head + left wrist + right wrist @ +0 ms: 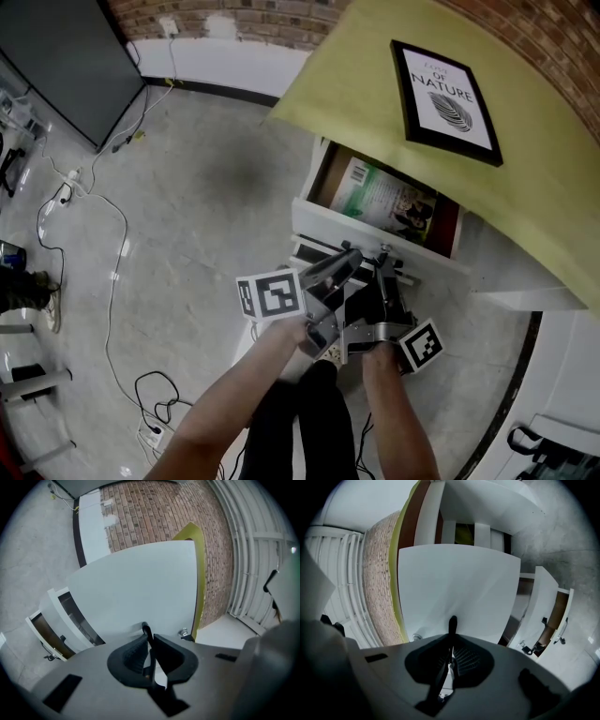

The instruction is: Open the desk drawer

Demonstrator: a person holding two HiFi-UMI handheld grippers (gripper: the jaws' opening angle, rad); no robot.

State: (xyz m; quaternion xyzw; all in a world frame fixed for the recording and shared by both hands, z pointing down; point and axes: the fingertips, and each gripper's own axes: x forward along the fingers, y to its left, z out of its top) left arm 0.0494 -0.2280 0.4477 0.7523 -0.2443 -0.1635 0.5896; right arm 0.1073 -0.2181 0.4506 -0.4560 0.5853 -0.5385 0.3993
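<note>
The white top drawer (317, 225) of the desk stands pulled out, and a green book (384, 197) lies inside it. Both grippers hold its thin black handle (146, 631) (452, 622) from the front. In the head view my left gripper (354, 255) comes in from the left and my right gripper (384, 265) sits beside it. The left gripper (149, 641) has its pads pressed on the handle against the white drawer front (136, 583). My right gripper (451, 644) is shut on the same bar before the drawer front (454, 583).
A framed picture (445, 98) lies on the yellow-green desk top (366, 84). Lower drawers (70, 616) (541, 611) stand slightly out. Cables (94, 197) and a power strip (150, 433) lie on the concrete floor at left. A brick wall (154, 513) runs behind the desk.
</note>
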